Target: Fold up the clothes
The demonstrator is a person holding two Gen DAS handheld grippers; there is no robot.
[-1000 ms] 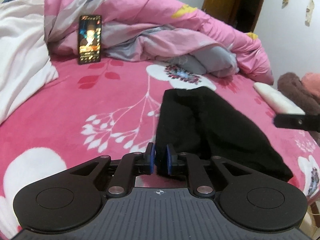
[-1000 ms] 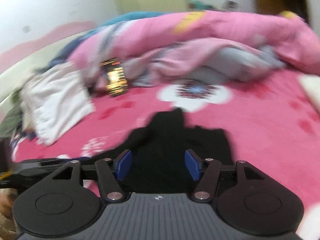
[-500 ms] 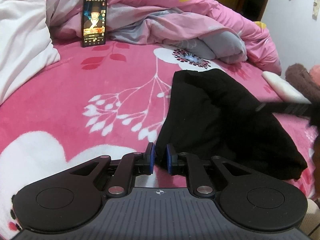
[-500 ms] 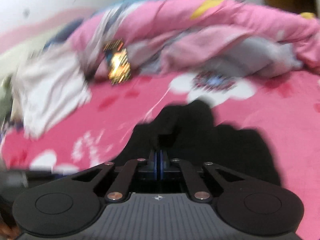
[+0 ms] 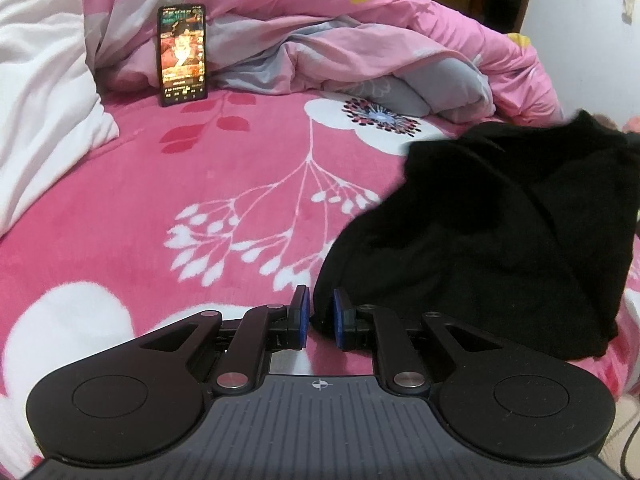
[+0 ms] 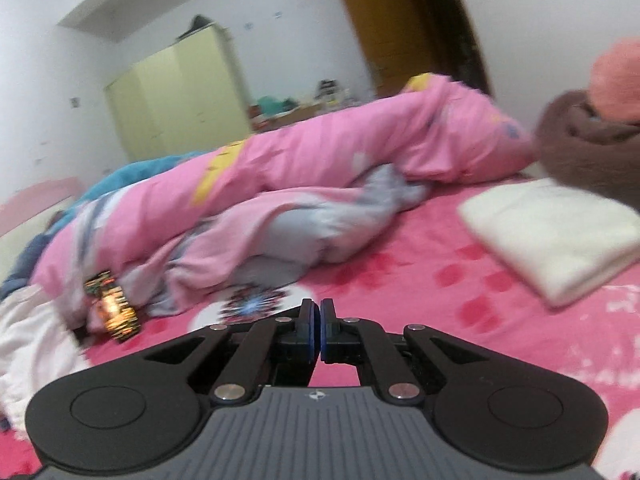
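**Black garment pinched at one corner, far side raised**

Bedroom, white walls, a pale green wardrobe [image 6: 176,96] at the back, brown door frame to the right. Bed spread with a pink floral blanket [image 5: 200,200], white flowers and branching sprigs printed across it. Heaped along the far edge: a rumpled pink-and-grey duvet [image 5: 320,40]. Propped against that heap: a phone [image 5: 182,55], screen lit. At the left, white bedding [image 5: 40,92] bunched up.

On the blanket's right half, a black garment [image 5: 500,248], near part lying on the bed, far right part lifted into a peak above the surface. Near left corner of the cloth caught between the blue pads of the left gripper [image 5: 319,322], jaws narrowly apart and nipping that corner.

Right gripper [image 6: 319,330] raised over the bed, jaws pressed nearly together with only a thin slit between the pads; whether cloth sits between them cannot be told from its own view. Ahead of it to the right: a folded cream cloth [image 6: 556,236] flat on the blanket, a brown fuzzy item [image 6: 580,148] behind it, something salmon-pink [image 6: 616,80] on top. View blurred.
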